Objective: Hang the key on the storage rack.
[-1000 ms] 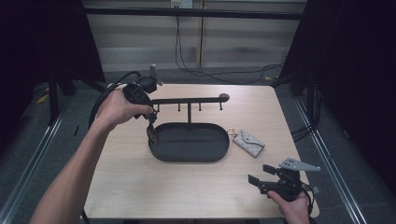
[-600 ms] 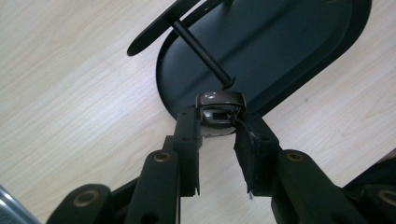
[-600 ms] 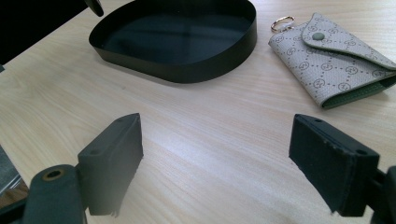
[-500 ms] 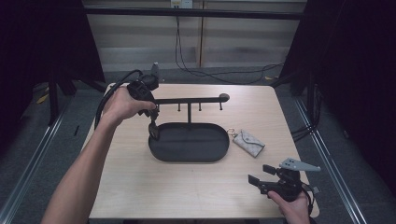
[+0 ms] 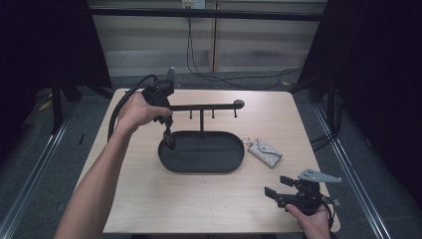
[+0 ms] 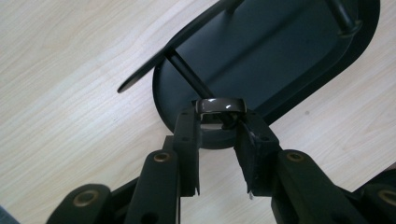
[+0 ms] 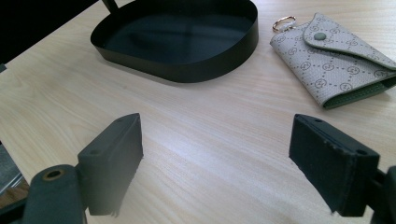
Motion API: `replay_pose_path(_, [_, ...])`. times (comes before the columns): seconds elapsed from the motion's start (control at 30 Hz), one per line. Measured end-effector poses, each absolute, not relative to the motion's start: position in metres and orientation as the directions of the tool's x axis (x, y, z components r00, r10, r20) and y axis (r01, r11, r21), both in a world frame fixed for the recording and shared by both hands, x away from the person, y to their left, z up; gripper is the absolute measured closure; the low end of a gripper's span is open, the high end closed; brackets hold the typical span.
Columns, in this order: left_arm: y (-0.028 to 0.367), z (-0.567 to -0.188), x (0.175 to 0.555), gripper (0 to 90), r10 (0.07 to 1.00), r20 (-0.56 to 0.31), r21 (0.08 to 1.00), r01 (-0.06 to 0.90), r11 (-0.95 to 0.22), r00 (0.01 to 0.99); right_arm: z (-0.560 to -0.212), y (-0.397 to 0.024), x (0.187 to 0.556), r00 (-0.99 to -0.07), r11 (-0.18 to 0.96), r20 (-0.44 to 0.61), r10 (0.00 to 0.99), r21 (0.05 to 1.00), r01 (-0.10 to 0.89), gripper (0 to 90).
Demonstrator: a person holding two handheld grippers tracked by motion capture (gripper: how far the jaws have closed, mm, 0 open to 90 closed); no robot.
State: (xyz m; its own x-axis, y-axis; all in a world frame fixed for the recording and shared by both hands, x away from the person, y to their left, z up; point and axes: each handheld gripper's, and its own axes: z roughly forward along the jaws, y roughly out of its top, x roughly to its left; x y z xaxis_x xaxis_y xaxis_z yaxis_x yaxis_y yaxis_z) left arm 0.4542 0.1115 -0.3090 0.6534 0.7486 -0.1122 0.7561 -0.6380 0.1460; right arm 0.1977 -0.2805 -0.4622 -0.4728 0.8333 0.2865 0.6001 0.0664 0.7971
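Note:
A black oval tray [image 5: 201, 169] with a T-shaped hanger bar [image 5: 204, 106] stands mid-table. My left gripper [image 5: 169, 140] points down at the tray's left end. In the left gripper view it [image 6: 219, 119] is shut on a dark glossy ring [image 6: 220, 105], held just above the tray's rim [image 6: 299, 70] beside a thin post. My right gripper [image 5: 278, 188] rests at the near right of the table. In its own view the right gripper [image 7: 215, 154] stands open over bare wood. A grey patterned key pouch [image 5: 264, 152] [image 7: 336, 60] lies right of the tray [image 7: 187, 70].
The light wooden table [image 5: 149, 199] has bare wood in front of the tray. A black cable [image 5: 119, 107] trails from the left gripper off the table's far left corner. Dark floor and metal rails surround the table.
My left hand has shifted a little to the right and lower, bringing the ring closer to the tray's left end. The right gripper has stayed still.

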Motion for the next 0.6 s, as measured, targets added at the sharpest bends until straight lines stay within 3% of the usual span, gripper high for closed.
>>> replay_pose_path(0.6, [0.1071,-0.3122,0.4592,70.1,0.763,-0.084,0.154,0.765,-0.626,0.641,-0.4626,-0.2801,0.1981,-0.477,0.072,0.284,0.832,0.796,0.6,17.0])
